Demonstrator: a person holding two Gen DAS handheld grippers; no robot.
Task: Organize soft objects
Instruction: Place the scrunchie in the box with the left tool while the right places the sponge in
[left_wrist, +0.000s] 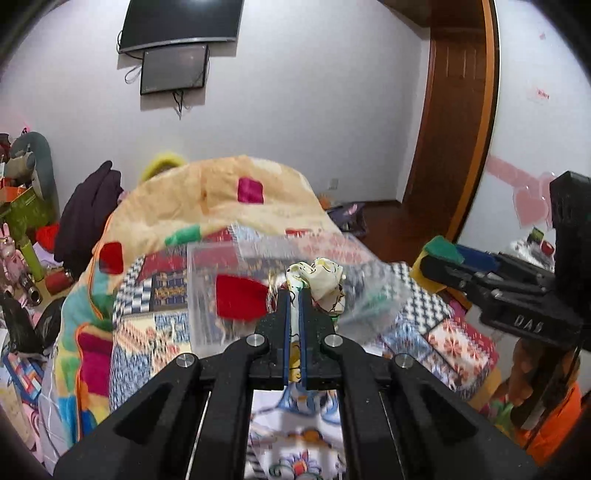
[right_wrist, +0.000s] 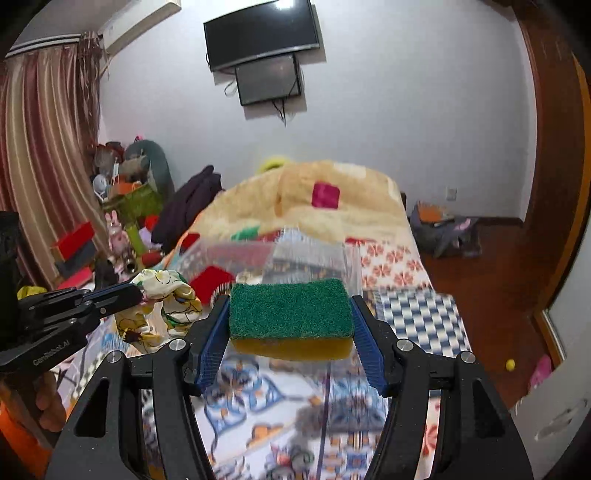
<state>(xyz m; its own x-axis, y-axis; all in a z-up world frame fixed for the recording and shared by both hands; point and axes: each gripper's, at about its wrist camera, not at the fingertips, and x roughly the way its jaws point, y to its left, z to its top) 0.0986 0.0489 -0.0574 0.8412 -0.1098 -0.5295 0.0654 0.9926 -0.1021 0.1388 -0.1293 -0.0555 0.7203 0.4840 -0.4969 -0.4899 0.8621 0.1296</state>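
**Both grippers loaded above the bed**

Left gripper (left_wrist: 294, 295) clamped on crumpled cream printed cloth (left_wrist: 320, 280); right gripper (right_wrist: 290, 314) clamped on rectangular green-topped yellow sponge (right_wrist: 290, 314), held level, green face up; both above the patchwork-covered bed (right_wrist: 417, 314); clear plastic box (left_wrist: 210, 295) just ahead, blurred, holding a red soft item (left_wrist: 240, 297); only the right wrist view shows striped curtains (right_wrist: 44, 166).

Clear plastic rectangular bin (right_wrist: 280, 258) open on top, reachable from above. Heaped cream fleece blanket (right_wrist: 314, 195) blocks behind bin. Patterned patchwork bedsheet (right_wrist: 417, 314) right of bin lies flat, passable.
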